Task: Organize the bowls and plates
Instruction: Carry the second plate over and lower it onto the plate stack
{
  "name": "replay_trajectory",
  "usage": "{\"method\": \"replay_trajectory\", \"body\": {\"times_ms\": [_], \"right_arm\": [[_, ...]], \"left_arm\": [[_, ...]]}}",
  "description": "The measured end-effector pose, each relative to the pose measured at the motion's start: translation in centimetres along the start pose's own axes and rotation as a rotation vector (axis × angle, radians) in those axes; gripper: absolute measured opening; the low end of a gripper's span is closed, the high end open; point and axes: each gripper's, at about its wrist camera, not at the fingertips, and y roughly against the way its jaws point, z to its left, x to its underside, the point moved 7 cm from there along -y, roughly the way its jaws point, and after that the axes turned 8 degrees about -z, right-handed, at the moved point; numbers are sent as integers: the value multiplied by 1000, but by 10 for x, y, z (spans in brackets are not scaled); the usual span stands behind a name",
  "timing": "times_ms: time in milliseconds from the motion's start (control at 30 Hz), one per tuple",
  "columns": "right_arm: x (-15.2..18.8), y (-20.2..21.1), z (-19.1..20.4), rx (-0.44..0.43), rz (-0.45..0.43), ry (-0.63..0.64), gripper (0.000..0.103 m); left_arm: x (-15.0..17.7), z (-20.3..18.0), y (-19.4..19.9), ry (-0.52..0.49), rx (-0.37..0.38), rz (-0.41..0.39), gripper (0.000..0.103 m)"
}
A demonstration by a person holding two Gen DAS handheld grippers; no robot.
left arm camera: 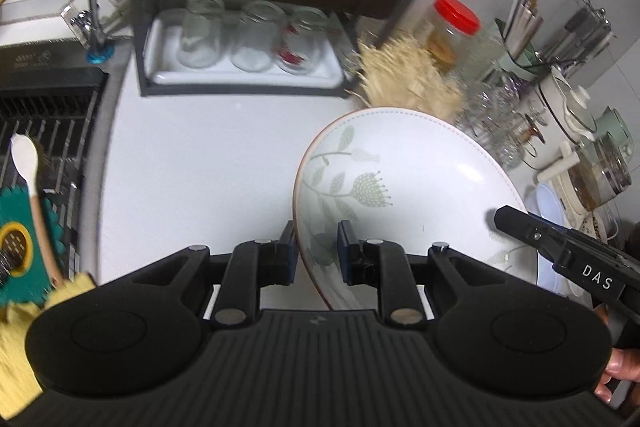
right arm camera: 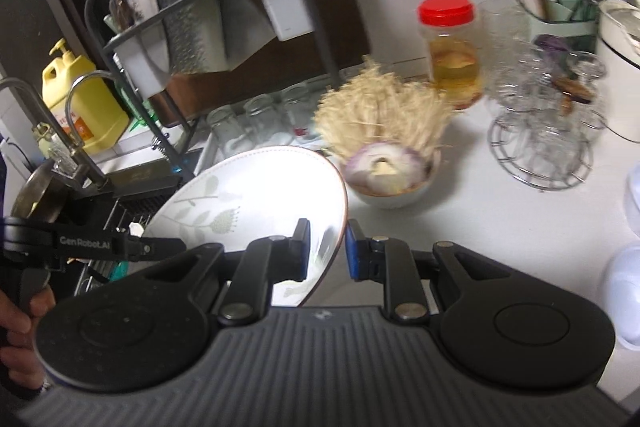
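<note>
A white plate (left arm camera: 420,187) with a green leaf pattern and a thin reddish rim hangs tilted above the white counter (left arm camera: 208,163). Its near-left rim sits between the pads of my left gripper (left arm camera: 316,251), which is shut on it. In the right wrist view the same plate (right arm camera: 248,195) has its right rim clamped in my right gripper (right arm camera: 328,247). Each gripper shows in the other's view, the right gripper (left arm camera: 520,227) on the plate's far side and the left gripper (right arm camera: 160,247) at its left edge. A hand holds each handle.
A dark dish rack (left arm camera: 144,67) at the back holds a white tray of upturned glasses (left arm camera: 240,39). The sink grid (left arm camera: 40,123) lies to the left. A bowl (right arm camera: 388,195) of straw and onion, a red-lidded jar (right arm camera: 448,51) and glassware on a wire stand (right arm camera: 540,131) crowd the right.
</note>
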Motion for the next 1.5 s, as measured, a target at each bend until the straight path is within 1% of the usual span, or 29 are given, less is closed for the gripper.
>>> {"method": "replay_trajectory", "body": {"times_ms": [167,333,467,567,733,900,1067,1133,1300,1367,1500], "right_arm": [[4,19,-27,-8,-6,-9,22],[18,31,-49,-6,5,-10,22],[35,38,-66,0,26,6,22],[46,42,-80,7,41,-9,22],[63,42,-101,22,67,-32,22],[73,39,-115,25,82,-37,22],[79,35,-121,26,94,-33,22],[78,36,-122,15,86,-47,22],[75,33,-126,9,62,-47,22],[76,28,-131,3,63,-62,22],[78,27,-134,-18,51,-78,22]], "left_arm": [[13,-32,0,-6,-14,8,24],[29,-59,-5,-40,-45,42,24],[45,-71,-15,-36,-62,80,24],[58,-80,-25,-35,-67,109,24],[73,-95,-43,-84,-80,144,25],[83,-100,-59,-83,-101,165,25],[85,-100,-73,-88,-128,185,27],[83,-99,-80,-86,-156,195,27],[86,-105,-91,-150,-202,218,27],[87,-108,-94,-180,-212,206,27],[85,-112,-99,-221,-245,213,27]]}}
